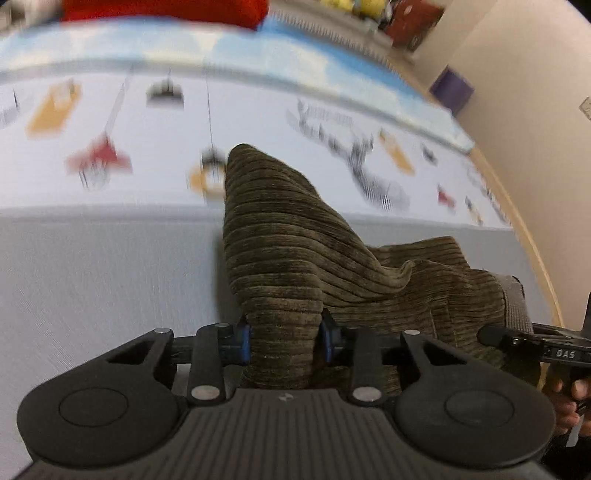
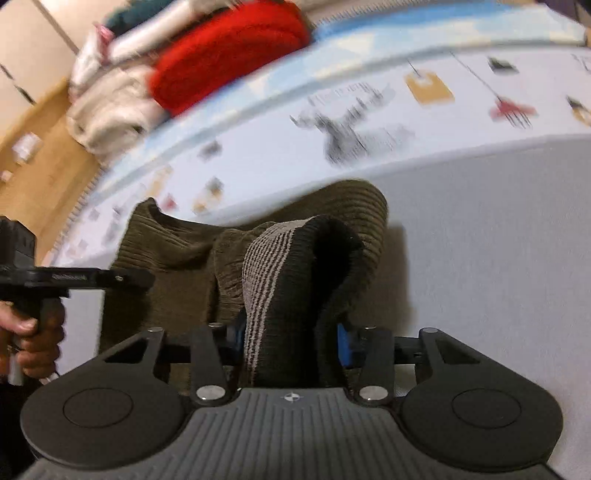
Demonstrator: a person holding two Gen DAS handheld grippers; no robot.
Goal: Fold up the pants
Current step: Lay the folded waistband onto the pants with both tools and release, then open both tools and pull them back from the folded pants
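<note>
Left wrist view: the only readable lettering is "DAS", white on the black body of the right gripper [image 1: 532,338] that enters at the right edge. The left gripper [image 1: 284,341] pinches a bunched fold of the olive corduroy pants [image 1: 280,236] between its blue pads [image 1: 243,341], and the cloth rises from the jaws in a peak. The pants lie on a pale grey sheet [image 1: 92,277], which is bare and open to the left of them. Beyond the sheet's far edge runs a white cover printed with small blurred pictures [image 1: 155,122], then a light blue band [image 1: 258,48]. A red cushion [image 1: 166,9] sits at the top, and a purple box [image 1: 452,88] stands by the cream wall.

In the right wrist view the right gripper [image 2: 291,341] is clamped on the striped grey and black waistband [image 2: 266,266]. The left gripper [image 2: 122,278] comes in from the left, held by a hand [image 2: 33,339]. Bare sheet [image 2: 480,240] lies to the right. A red cushion [image 2: 229,51] and white bundles [image 2: 110,110] are piled at the far corner.
</note>
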